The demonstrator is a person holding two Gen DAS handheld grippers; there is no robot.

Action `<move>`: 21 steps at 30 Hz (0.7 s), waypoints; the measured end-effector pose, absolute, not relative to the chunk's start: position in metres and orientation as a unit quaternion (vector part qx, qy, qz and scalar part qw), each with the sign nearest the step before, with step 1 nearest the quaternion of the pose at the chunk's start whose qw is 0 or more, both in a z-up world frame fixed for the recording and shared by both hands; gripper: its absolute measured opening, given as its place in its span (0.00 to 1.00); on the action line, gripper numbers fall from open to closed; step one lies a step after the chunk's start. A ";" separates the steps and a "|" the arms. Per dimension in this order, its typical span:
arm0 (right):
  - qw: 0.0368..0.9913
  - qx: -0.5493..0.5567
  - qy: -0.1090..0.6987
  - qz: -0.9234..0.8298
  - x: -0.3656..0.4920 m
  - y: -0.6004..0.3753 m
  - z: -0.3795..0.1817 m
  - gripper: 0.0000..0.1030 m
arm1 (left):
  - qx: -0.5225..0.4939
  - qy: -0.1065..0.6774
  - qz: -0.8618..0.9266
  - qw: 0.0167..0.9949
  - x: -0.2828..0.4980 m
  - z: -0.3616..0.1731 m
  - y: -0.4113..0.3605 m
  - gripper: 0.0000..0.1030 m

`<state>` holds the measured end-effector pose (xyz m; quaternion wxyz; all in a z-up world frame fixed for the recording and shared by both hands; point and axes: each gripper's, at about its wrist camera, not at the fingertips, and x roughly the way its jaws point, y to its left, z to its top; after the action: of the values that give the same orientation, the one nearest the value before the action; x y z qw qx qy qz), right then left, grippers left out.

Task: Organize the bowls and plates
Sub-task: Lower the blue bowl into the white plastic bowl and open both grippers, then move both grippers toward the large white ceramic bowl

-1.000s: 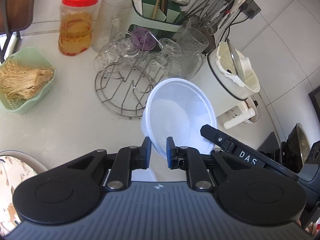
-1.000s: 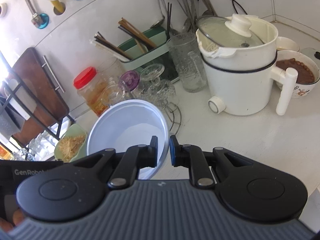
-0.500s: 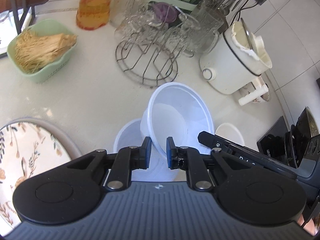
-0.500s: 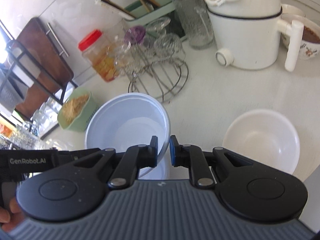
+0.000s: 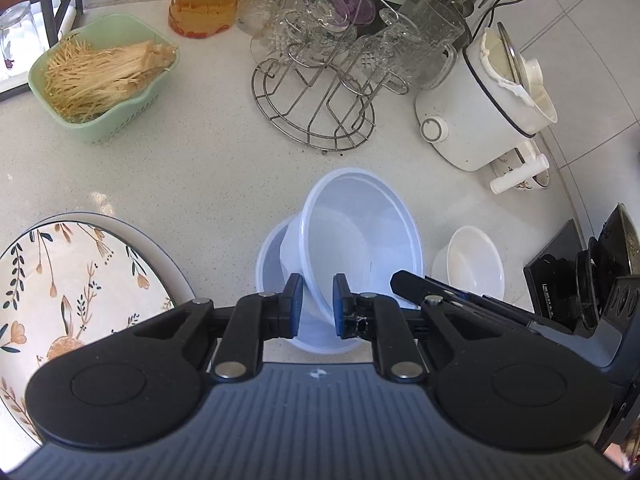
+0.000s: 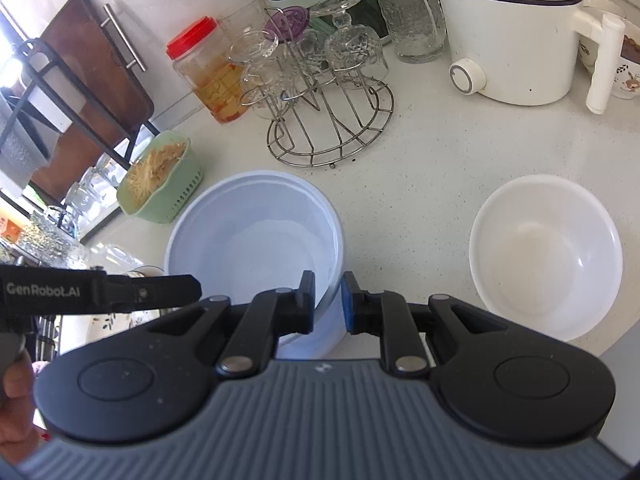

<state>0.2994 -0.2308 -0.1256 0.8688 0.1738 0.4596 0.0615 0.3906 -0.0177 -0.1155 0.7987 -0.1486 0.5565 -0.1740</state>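
Speckled counter point(image 5: 208, 168); pale-blue translucent bowl point(image 5: 360, 236), tilted, rim pinched by both tools point(image 5: 314, 306) point(image 6: 327, 304).

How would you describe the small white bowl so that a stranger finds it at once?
Start at the big white cooking pot at the back of the counter. Come toward the near edge: the white bowl sits alone there, empty. Unlike the bluish bowl beside it, nothing holds it and it is opaque white.
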 end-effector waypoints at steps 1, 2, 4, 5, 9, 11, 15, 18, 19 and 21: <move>0.869 0.173 0.459 0.061 0.299 -0.231 -0.125 0.17 | -0.146 0.556 -0.172 0.800 0.391 -0.114 -0.017 0.19; 0.870 0.174 0.458 0.060 0.298 -0.232 -0.125 0.17 | -0.143 0.556 -0.168 0.802 0.392 -0.113 -0.016 0.27; 0.872 0.176 0.453 0.062 0.297 -0.233 -0.123 0.17 | -0.144 0.553 -0.162 0.805 0.392 -0.111 -0.013 0.43; 0.874 0.174 0.450 0.061 0.296 -0.233 -0.121 0.17 | -0.145 0.548 -0.159 0.808 0.391 -0.108 -0.011 0.44; 0.883 0.160 0.437 0.055 0.294 -0.233 -0.113 0.25 | -0.143 0.539 -0.161 0.814 0.388 -0.102 -0.006 0.44; 0.890 0.156 0.424 0.055 0.291 -0.234 -0.107 0.37 | -0.141 0.530 -0.162 0.820 0.386 -0.096 -0.007 0.44; 0.905 0.141 0.398 0.052 0.285 -0.235 -0.094 0.68 | -0.134 0.514 -0.161 0.832 0.382 -0.083 -0.009 0.44; 0.915 0.122 0.382 0.043 0.279 -0.236 -0.084 0.67 | -0.114 0.498 -0.161 0.845 0.379 -0.072 -0.014 0.49; 0.918 0.117 0.376 0.040 0.277 -0.237 -0.081 0.67 | -0.109 0.492 -0.162 0.848 0.378 -0.068 -0.016 0.52; 0.924 0.112 0.364 0.034 0.272 -0.240 -0.073 0.67 | -0.098 0.483 -0.167 0.854 0.376 -0.062 -0.021 0.56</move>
<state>0.2722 -0.2395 -0.0731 0.9241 0.1117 0.3639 0.0344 0.3758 -0.0206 -0.0622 0.8537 -0.0980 0.4835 -0.1669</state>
